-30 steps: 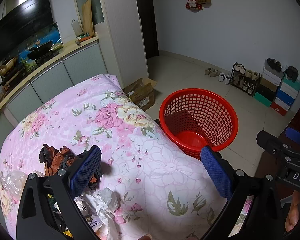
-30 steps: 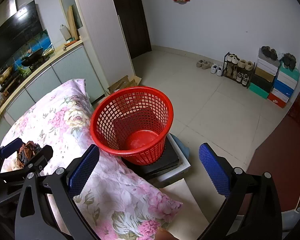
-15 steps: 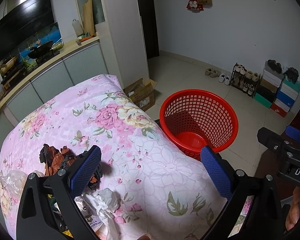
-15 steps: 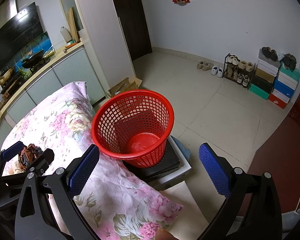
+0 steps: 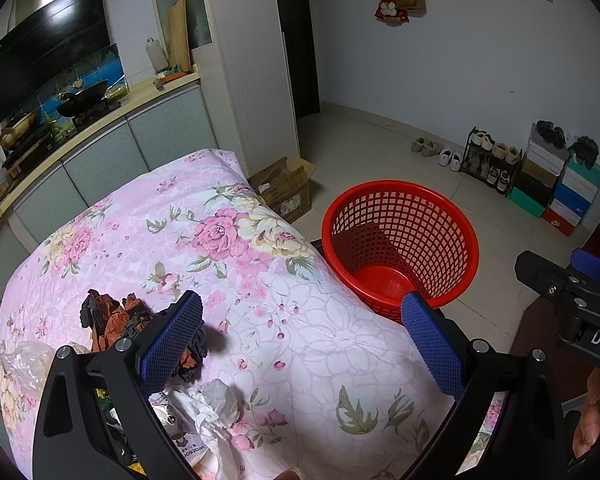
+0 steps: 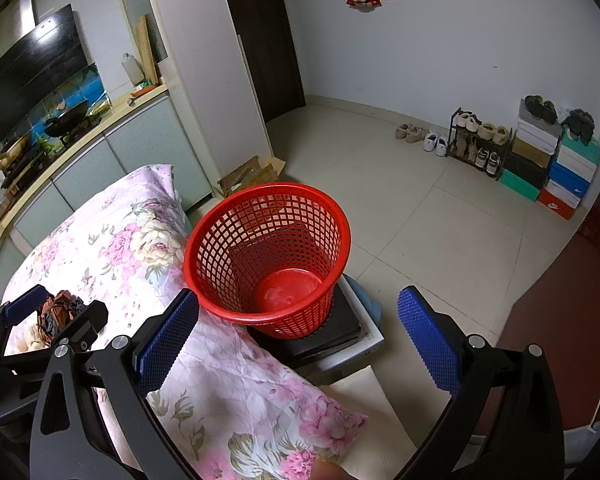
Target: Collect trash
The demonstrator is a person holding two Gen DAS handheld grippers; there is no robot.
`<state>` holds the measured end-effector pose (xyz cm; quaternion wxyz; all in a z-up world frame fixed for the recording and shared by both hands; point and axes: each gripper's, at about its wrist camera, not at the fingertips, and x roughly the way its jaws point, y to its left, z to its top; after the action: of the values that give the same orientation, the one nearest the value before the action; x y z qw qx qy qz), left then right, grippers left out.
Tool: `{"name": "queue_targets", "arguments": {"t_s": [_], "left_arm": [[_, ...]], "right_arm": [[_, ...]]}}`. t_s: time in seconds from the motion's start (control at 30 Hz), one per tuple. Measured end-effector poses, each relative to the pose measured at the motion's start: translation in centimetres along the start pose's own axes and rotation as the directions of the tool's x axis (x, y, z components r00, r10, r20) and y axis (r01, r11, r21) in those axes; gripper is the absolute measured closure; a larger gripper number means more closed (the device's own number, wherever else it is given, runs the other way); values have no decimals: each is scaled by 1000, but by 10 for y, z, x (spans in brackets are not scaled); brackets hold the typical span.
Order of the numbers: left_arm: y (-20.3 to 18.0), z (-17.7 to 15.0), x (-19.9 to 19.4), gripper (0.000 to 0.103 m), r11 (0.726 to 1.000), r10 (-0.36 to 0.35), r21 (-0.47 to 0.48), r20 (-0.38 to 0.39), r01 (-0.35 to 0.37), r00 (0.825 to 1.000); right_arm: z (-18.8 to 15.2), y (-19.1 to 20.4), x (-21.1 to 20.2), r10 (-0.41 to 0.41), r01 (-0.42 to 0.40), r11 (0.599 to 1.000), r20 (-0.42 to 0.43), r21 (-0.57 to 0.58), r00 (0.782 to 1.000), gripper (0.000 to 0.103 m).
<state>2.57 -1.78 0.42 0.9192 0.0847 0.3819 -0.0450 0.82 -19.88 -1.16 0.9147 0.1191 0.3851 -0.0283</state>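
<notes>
An empty red mesh basket [image 5: 400, 240] [image 6: 268, 256] stands just off the right edge of a table under a pink floral cloth [image 5: 204, 264]. Trash lies at the cloth's near left: a crumpled black-and-orange wrapper [image 5: 112, 316] [image 6: 58, 310], white crumpled paper [image 5: 216, 404] and a clear plastic bag [image 5: 24, 364]. My left gripper [image 5: 300, 336] hangs open above the cloth, its left pad over the wrapper's edge. My right gripper [image 6: 296, 340] is open and empty in front of the basket, which sits on a dark flat box [image 6: 340, 328].
A cardboard box [image 5: 288, 188] lies on the floor beyond the table. A shoe rack [image 5: 492, 160] and stacked shoeboxes [image 5: 560, 184] line the far wall. A kitchen counter [image 5: 80, 128] runs along the left. Tiled floor spreads right of the basket.
The right gripper has drifted slightly, so the basket sits a little further right in its view. The left gripper has barely moved. Both stay open.
</notes>
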Motion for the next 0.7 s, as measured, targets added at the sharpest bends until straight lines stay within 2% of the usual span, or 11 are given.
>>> {"name": "queue_targets", "arguments": {"t_s": [0.7], "left_arm": [[21, -4, -1, 6, 999, 14, -38, 1, -14, 1000]], "right_arm": [[2, 13, 2, 2, -2, 999, -3, -43, 1000, 6]]}}
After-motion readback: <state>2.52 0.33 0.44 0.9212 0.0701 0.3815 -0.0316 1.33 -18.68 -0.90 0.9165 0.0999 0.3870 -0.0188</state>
